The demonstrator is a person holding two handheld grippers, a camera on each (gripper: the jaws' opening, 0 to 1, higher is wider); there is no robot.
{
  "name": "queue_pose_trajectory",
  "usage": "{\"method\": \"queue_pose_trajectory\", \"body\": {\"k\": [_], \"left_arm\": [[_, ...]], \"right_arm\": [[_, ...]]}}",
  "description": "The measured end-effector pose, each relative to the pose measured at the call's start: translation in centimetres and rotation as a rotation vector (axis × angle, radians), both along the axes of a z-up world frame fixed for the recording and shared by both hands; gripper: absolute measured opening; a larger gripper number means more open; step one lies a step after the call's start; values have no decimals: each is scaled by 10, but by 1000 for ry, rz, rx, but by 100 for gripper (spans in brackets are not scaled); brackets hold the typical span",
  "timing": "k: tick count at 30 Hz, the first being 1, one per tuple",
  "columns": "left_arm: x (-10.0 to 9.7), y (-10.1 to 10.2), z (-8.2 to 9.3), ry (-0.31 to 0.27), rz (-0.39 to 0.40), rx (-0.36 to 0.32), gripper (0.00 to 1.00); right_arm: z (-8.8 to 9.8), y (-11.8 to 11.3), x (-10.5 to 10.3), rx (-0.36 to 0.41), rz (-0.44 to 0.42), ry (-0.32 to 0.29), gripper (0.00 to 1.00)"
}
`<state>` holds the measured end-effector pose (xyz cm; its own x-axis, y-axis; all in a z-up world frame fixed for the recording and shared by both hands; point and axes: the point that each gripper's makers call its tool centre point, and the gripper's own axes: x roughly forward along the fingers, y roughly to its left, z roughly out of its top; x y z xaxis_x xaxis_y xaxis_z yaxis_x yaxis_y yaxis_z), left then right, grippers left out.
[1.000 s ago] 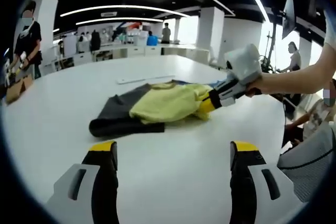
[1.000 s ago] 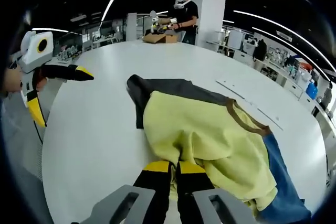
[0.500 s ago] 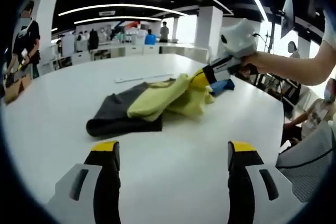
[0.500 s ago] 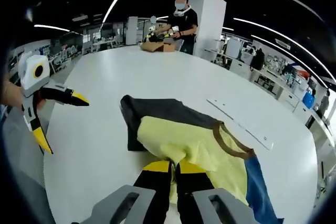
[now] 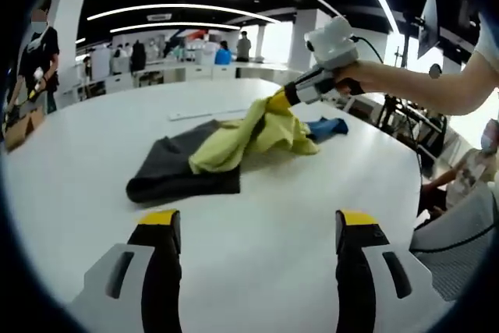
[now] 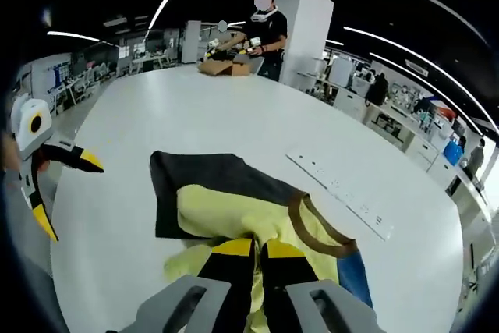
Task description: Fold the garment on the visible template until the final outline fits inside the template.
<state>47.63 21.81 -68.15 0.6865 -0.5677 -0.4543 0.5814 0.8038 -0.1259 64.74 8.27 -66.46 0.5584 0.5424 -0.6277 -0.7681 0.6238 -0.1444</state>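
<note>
Opposed low and raised views, both on the garment.

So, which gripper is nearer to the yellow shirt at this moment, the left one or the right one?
Right. The right gripper is shut on the yellow shirt and lifts its edge above the table. The left gripper is open and apart from it, over bare table.

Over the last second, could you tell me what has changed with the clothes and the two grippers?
The right gripper, shut on the yellow shirt, has lifted its edge up off the white table, so the cloth now hangs in a peak instead of lying flat. The left gripper stays open and empty, low over the table. The dark grey garment and the blue cloth lie where they were.
</note>
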Motion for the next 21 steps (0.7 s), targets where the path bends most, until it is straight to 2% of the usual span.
{"method": "queue_pose_trajectory", "body": {"k": [10, 21], "left_arm": [[5, -4, -1, 5, -6, -17, 75], [10, -7, -4, 9, -7, -27, 72]], "right_arm": [[-23, -12, 26, -28, -30, 33, 0], [-53, -20, 32, -62, -54, 95, 0]]}}
